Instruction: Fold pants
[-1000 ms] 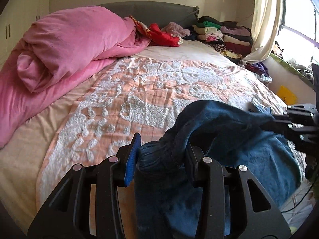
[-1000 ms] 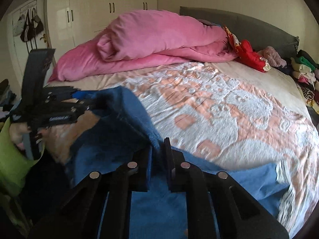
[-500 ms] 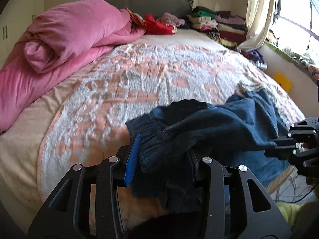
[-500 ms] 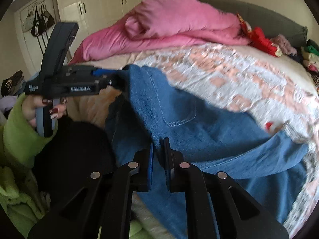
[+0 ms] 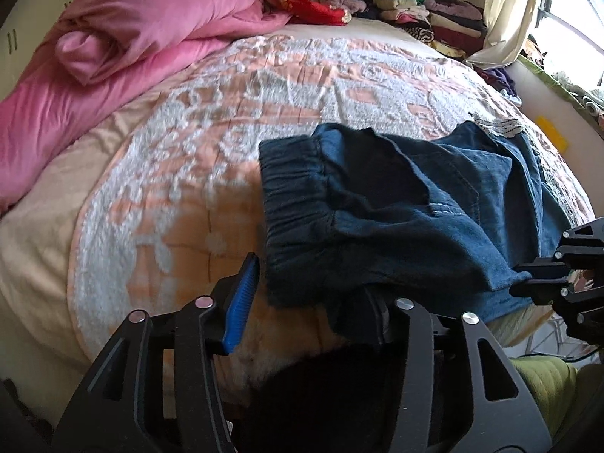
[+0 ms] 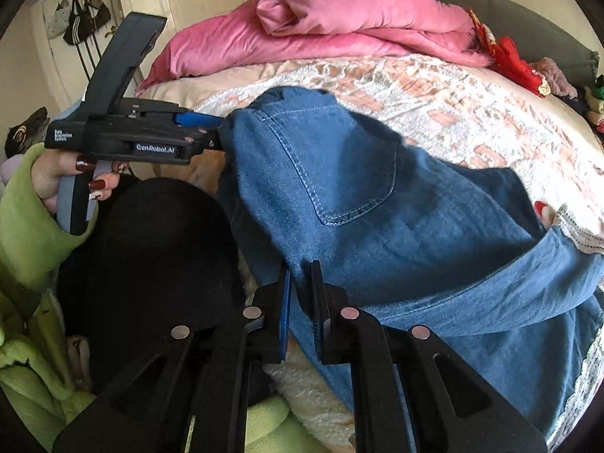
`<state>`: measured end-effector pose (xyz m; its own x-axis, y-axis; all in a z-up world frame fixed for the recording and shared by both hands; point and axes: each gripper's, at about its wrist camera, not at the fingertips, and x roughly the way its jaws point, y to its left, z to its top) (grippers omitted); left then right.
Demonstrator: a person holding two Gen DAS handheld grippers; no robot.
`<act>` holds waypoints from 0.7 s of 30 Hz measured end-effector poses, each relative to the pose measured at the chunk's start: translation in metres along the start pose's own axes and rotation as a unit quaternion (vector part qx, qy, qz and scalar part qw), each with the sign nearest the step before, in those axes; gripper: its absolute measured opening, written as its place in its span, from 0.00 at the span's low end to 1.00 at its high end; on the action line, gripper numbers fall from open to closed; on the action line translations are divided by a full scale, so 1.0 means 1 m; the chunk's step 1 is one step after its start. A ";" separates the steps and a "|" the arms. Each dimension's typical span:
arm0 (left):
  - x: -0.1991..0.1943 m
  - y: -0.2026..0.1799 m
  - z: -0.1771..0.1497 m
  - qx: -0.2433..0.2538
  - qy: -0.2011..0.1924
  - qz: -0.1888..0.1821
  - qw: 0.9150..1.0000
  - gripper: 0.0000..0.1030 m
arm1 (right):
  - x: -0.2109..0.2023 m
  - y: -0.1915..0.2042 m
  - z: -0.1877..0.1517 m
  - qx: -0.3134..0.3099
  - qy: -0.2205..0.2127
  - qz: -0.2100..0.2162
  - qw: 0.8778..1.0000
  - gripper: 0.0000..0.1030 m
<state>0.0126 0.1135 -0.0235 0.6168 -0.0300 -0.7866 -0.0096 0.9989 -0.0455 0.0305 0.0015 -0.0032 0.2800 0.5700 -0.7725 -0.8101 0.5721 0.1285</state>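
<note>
The pants (image 5: 396,207) lie bunched at the bed's (image 5: 170,196) near edge, toward four o'clock, no neat fold yet. The left gripper (image 5: 313,302) is opening, waistband loose between its jaws; the right gripper (image 6: 300,302) pinches a denim edge. Flattening and folding remain.

Pants (image 5: 396,211) on bedspread (image 5: 264,87) at bed's near edge, duvet (image 5: 124,34) behind left, clothes piles (image 5: 426,11) behind right
</note>
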 end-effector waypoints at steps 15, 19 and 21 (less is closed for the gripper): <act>-0.056 0.000 0.004 -0.029 -0.052 -0.022 0.998 0.37 | 0.016 0.011 -0.006 -0.007 0.022 0.019 1.000 0.09; -0.043 -0.026 0.021 0.009 -0.048 -0.032 0.998 0.37 | 0.018 0.008 -0.008 0.001 0.025 0.022 0.999 0.09; -0.024 -0.035 0.026 0.021 -0.027 -0.022 0.999 0.37 | 0.018 0.008 -0.009 0.001 0.026 0.023 0.999 0.09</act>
<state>0.0185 0.0807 0.0134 0.6574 -0.0723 -0.7500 0.0504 0.9974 -0.0521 0.0245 0.0108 -0.0221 0.2154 0.5642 -0.7970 -0.8199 0.5478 0.1662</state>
